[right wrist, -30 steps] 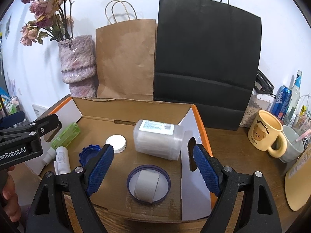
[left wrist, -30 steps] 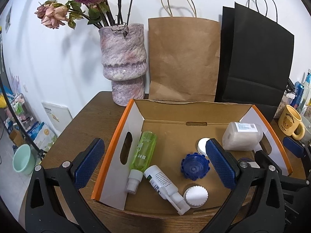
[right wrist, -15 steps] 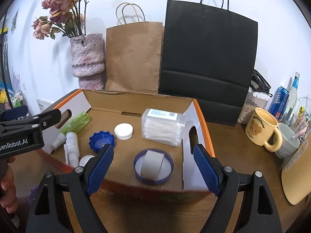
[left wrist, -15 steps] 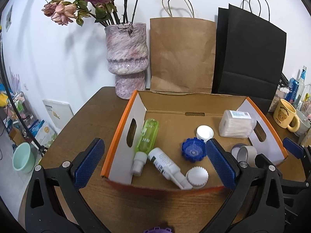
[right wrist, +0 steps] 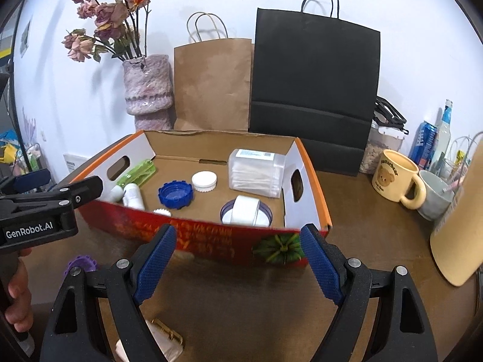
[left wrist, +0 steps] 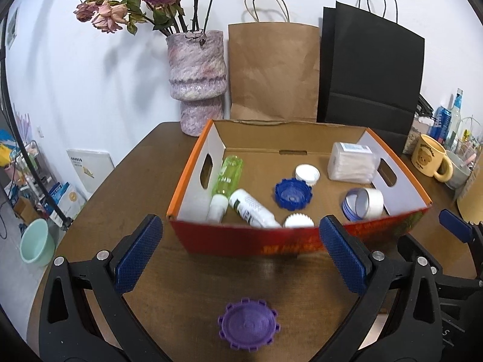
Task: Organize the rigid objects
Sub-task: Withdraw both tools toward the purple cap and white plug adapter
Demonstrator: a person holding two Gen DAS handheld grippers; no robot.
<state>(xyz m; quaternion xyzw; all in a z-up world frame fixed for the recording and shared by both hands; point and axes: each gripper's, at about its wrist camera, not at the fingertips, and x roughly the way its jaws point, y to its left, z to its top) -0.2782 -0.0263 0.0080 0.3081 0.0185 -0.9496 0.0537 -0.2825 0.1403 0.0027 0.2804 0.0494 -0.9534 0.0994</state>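
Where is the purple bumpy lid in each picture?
Left wrist view: the purple lid lies on the table at the bottom middle, in front of the box.
Right wrist view: only its edge peeks out at the lower left, behind the right gripper's arm.
Shared landmark: the blue lid inside the cardboard box.

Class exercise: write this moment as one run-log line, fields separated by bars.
left gripper: open, empty | right gripper: open, empty | purple cap: on table, outside box | cardboard box: holds bottles, caps
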